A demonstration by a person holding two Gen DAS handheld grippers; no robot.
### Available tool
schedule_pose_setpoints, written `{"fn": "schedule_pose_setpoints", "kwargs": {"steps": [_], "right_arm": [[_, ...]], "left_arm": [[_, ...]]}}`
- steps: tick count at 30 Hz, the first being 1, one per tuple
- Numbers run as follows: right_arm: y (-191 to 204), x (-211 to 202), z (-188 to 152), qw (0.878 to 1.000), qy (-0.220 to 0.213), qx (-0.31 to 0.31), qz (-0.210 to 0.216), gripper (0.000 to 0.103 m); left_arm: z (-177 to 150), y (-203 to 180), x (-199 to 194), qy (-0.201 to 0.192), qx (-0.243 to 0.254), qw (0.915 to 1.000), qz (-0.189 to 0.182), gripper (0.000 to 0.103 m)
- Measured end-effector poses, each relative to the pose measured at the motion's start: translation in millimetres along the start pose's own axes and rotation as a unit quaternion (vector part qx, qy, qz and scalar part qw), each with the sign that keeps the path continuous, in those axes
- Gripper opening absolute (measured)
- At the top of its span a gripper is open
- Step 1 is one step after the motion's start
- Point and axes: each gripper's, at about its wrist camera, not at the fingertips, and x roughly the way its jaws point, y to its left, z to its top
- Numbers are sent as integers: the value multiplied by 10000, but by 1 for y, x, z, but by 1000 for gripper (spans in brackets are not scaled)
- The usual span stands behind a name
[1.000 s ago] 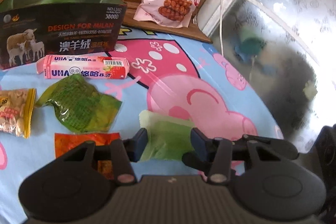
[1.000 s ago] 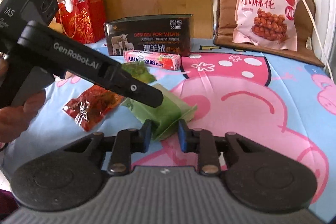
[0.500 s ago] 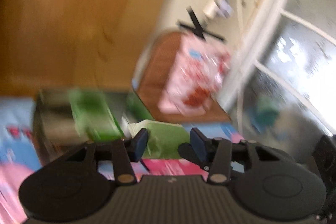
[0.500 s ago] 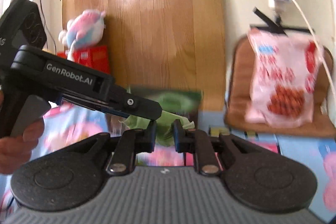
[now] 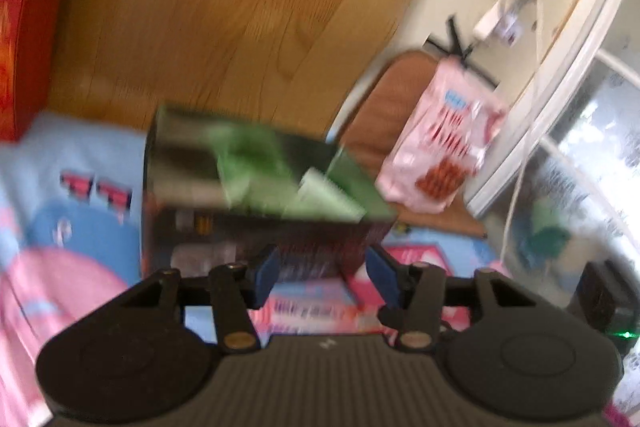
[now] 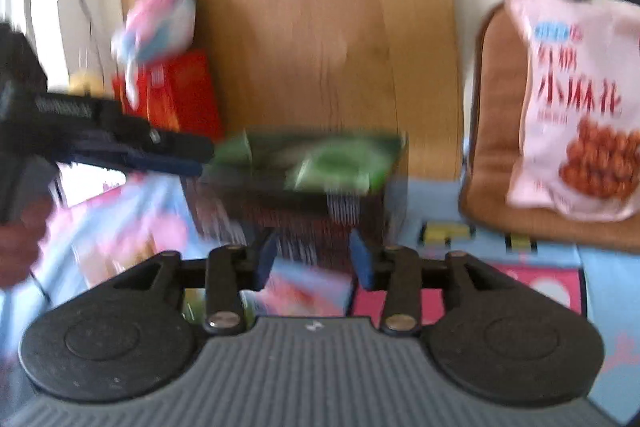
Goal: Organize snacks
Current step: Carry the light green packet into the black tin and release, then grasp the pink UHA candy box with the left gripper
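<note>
Pale green flat plastic snack packet [image 5: 320, 199] now lies in the dark open-topped rectangular tin [image 5: 256, 227], out of both grips. Left gripper [image 5: 322, 277] and right gripper [image 6: 314, 259] have just been opening; jaws parted, nothing between them. One snack stowed. Blur hides the packet's heading; long axis seemingly across the tin.

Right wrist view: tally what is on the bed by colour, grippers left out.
Green: 1, packet at the box's open top
Dark: 1, box
Pink: 2, big bag, long pack
Red: 1, gift box
Pink-and-blue: 1, plush toy
Total: 6
</note>
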Motion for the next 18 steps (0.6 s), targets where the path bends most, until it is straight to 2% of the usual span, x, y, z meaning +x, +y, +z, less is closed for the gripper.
{"fn": "schedule_pose_setpoints", "kwargs": {"steps": [2,3,4,5,6,8,13,18], "right_arm": [[4,11,-10,9991,348,-181,-131,51],[5,16,-13,9986,469,-222,-87,51],[6,20,-15,9981,557,-240,-48,50],[6,23,-17,9978,616,-241,-16,48],[7,24,-18,9973,695,-217,-27,40],[12,21,-22,9970,708,-268,-158,35],[5,-15,-36,9972,511,-162,-517,35],[-9,-77,-62,9956,349,144,-861,35]], "left_arm": [[-6,5,15,173,-121,9994,275,70],[-9,6,22,247,-140,9990,338,71],[-12,9,32,398,-154,9983,386,71],[-15,12,40,527,-220,9975,412,65],[-17,13,48,660,-330,9967,341,60],[-20,9,46,639,-264,9971,306,55],[-33,-32,49,824,127,9965,-109,54],[-67,-85,51,1226,640,9885,-607,55]]}}
